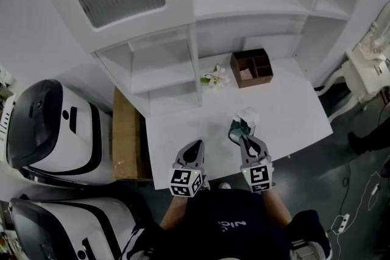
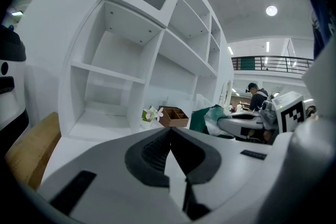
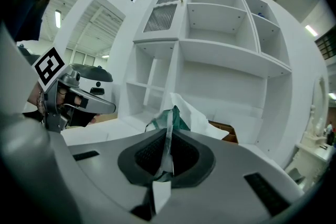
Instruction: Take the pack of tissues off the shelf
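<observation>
My left claw (image 1: 196, 144) and right claw (image 1: 244, 138) were pale grey with dark ribbed pads (image 2: 152, 152), each bearing a cube (image 1: 186, 181) of black-and-white markers. I wore a dark, lettered top (image 1: 234, 237).

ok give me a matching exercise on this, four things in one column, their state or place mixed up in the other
1 pack of tissues
2 divided box
3 flowers
4 left gripper

a shut, empty
b pinched in the right gripper
c brown, standing on the table
d beside the shelf upright

Pairs: 1-b, 2-c, 3-d, 4-a
</observation>
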`<state>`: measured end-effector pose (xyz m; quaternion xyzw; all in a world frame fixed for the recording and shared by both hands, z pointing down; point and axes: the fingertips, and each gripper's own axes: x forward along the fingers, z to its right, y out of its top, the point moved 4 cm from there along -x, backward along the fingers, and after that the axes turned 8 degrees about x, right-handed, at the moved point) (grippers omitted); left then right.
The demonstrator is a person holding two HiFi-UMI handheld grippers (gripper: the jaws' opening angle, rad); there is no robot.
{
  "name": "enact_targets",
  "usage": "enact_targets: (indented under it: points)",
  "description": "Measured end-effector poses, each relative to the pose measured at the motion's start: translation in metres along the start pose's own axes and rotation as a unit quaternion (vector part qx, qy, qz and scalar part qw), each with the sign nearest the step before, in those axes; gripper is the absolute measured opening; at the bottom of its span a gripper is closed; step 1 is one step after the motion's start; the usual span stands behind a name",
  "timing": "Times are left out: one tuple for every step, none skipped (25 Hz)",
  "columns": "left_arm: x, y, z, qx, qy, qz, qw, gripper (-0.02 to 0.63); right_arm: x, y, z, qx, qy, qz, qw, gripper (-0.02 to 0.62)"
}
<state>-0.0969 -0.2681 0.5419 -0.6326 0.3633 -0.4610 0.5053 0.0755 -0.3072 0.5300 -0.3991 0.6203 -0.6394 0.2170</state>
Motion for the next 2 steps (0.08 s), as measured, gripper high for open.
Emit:
enact_targets:
  points:
    - [-0.0002,-0.0005,0.0001,0.000,0.001,0.000,1.0000,0.003,-0.0002,-0.0001,0.0003,-0.001,0.000,0.000,1.000,0.011]
    - [-0.0003,-0.0010,0.0002,0.000,0.001,-0.001,1.0000,0.003,-0.0005,-0.0003,0.0005,-0.001,-0.001,0.000,1.000,0.011]
